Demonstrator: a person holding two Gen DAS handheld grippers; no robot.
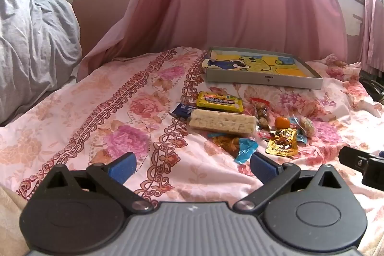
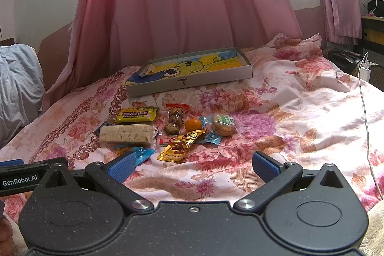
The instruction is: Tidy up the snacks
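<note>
We hold both grippers low over the bed (image 2: 300, 97), short of the snacks, and nothing is sorted yet. Our left gripper (image 1: 193, 166) has its jaws spread wide and empty, and so does our right gripper (image 2: 193, 166); neither touches a packet. The snacks lie in a loose cluster on the floral bedspread, just in front of the tray (image 2: 192, 84), a shallow grey box with a cartoon picture on its floor. As far as we can see, the tray holds no snacks. In the cluster we make out a yellow packet (image 2: 135, 115) nearest the tray on the left, a long rice bar (image 2: 126, 134) in front of it lying over a dark blue packet (image 1: 181, 109), a clear bag of nuts (image 2: 174, 121), a small orange (image 2: 192, 124), a round biscuit (image 2: 223, 127) in a clear wrapper, a gold pouch (image 2: 180, 148) and a light blue wrapper (image 2: 142, 152) closest to us. Several overlap or touch, so we cannot count them exactly. We judge the task to be at its very start: if the tray is the goal, every snack is left to move, one by one. The light blue wrapper and the gold pouch look the handiest first picks, being nearest our jaws.
</note>
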